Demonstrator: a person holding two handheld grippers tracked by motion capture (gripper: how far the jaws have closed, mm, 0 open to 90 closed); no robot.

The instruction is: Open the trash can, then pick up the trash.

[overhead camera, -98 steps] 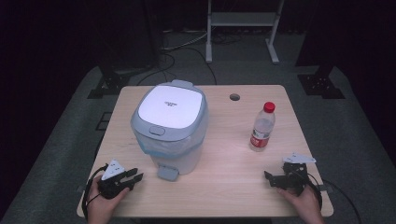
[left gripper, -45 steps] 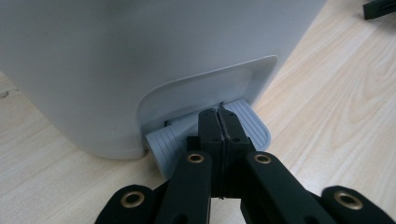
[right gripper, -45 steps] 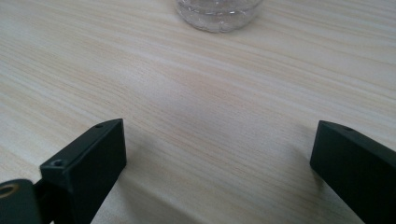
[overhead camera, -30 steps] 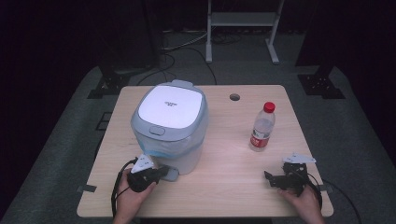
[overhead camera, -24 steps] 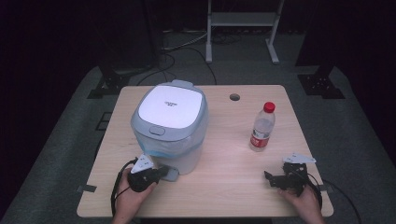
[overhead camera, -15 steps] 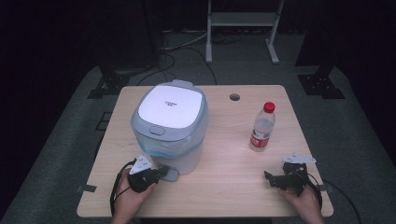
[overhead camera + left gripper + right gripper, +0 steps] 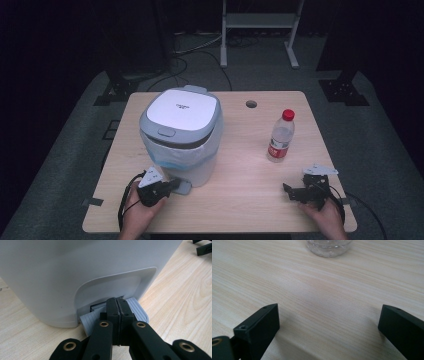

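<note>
A white pedal bin (image 7: 180,145) with a grey-rimmed lid (image 7: 181,107) stands left of the table's middle, lid down. Its grey ribbed foot pedal (image 7: 185,187) sticks out at the front of the base. My left gripper (image 7: 174,184) is shut, and in the left gripper view its closed tips (image 7: 117,302) lie on top of the pedal (image 7: 138,311), with nothing between the jaws. My right gripper (image 7: 290,191) rests near the front right edge, open; in the right gripper view (image 7: 330,312) only bare wood lies between its jaws.
A clear water bottle (image 7: 280,137) with a red cap stands upright right of the bin, its base (image 7: 328,246) ahead of the right gripper. The wooden table (image 7: 240,200) has a cable hole (image 7: 251,104) at the back. A metal stand (image 7: 260,20) is on the floor behind.
My left gripper has moved right from the table's front left corner to the bin's pedal, and has stayed there over the last second. The right gripper, bin and bottle have not moved.
</note>
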